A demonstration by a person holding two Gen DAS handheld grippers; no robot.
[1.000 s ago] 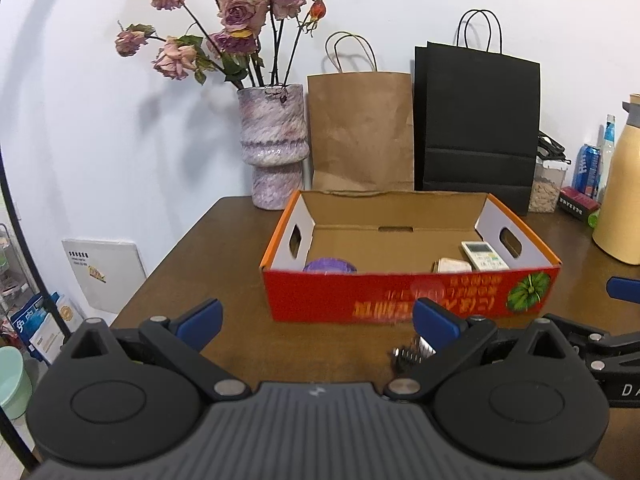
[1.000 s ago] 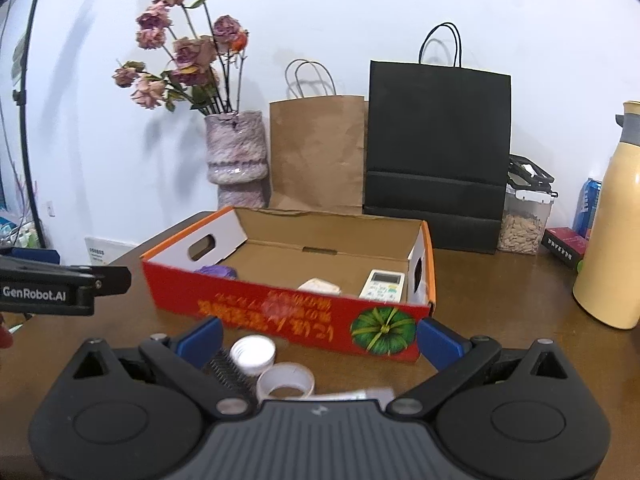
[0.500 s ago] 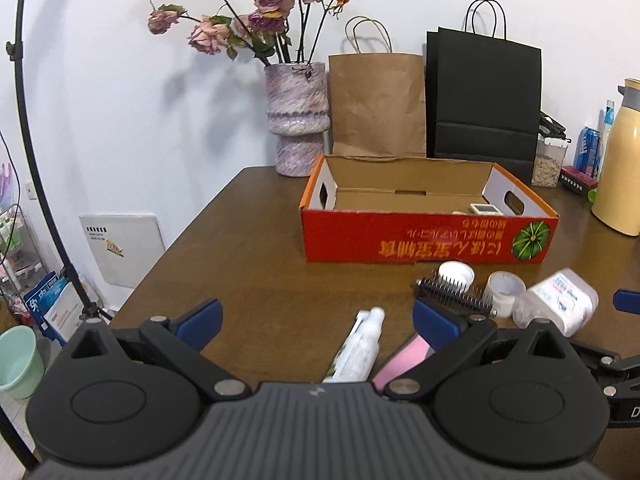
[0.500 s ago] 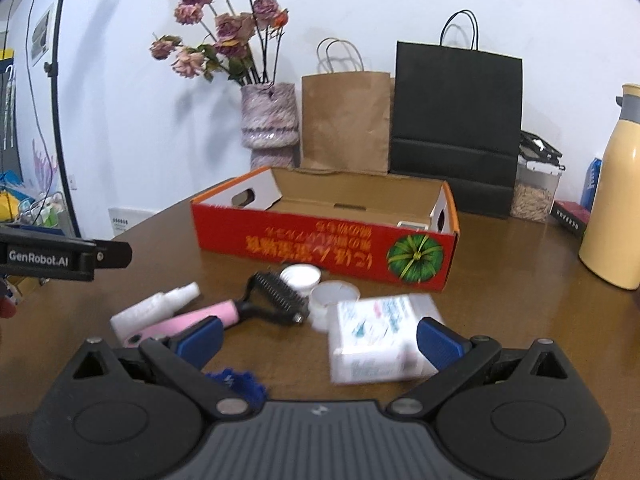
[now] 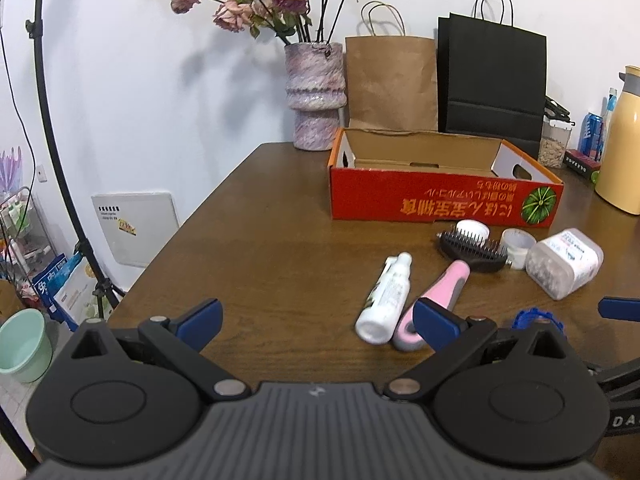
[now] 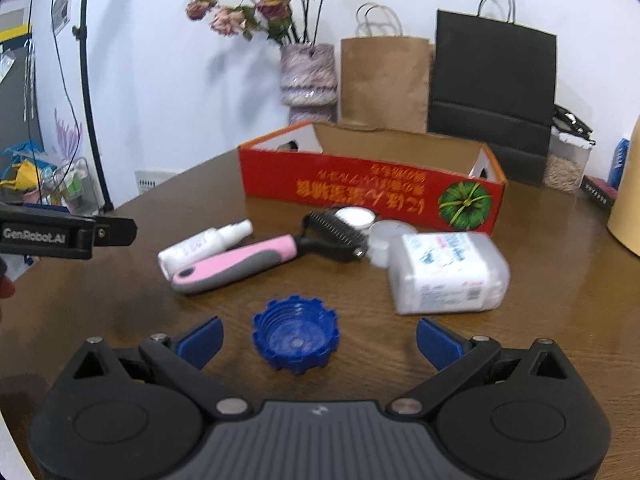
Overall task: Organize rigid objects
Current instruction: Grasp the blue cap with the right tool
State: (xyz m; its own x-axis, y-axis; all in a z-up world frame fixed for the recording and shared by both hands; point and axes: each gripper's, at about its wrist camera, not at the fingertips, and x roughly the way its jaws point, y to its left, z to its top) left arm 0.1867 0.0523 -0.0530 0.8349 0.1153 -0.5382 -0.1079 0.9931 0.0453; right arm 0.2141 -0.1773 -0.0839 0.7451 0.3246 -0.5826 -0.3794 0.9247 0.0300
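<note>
Rigid objects: a loose group on the brown wooden table (image 5: 260,240), in front of the red cardboard box (image 5: 440,200), none held.
Blue ridged plastic cap (image 6: 295,334): open side up on the table, nearest to the right gripper (image 6: 320,340), lying between its two blue-tipped fingers (image 6: 438,342) but touched by neither.
Pink and grey grooming brush with black toothed head (image 6: 256,260): flat on the table beyond the cap, handle toward the camera, head toward the box.
White spray bottle (image 6: 204,244): on its side, just beside the brush handle on the left, nozzle pointing away.
Clear plastic container with white label (image 6: 444,274): on its side, right of the brush head.
White round lid (image 6: 356,216) and small white cup (image 6: 386,236): just beside the brush head, close to the front wall of the box.
Red cardboard box: open top, upside-down print and a green pumpkin picture on the front; inside not visible from here.
Right gripper: fingers spread wide, pinching nothing.
Left gripper (image 5: 318,320): fingers spread wide, empty, above bare table to the left of the objects; right fingertip (image 5: 434,322) covers the end of the brush handle in its own view.
Behind the box: mottled pink vase with dried roses (image 5: 316,96), brown paper bag (image 5: 390,84), black paper bag (image 5: 492,84).
Far right: cream-yellow flask (image 5: 622,152).
</note>
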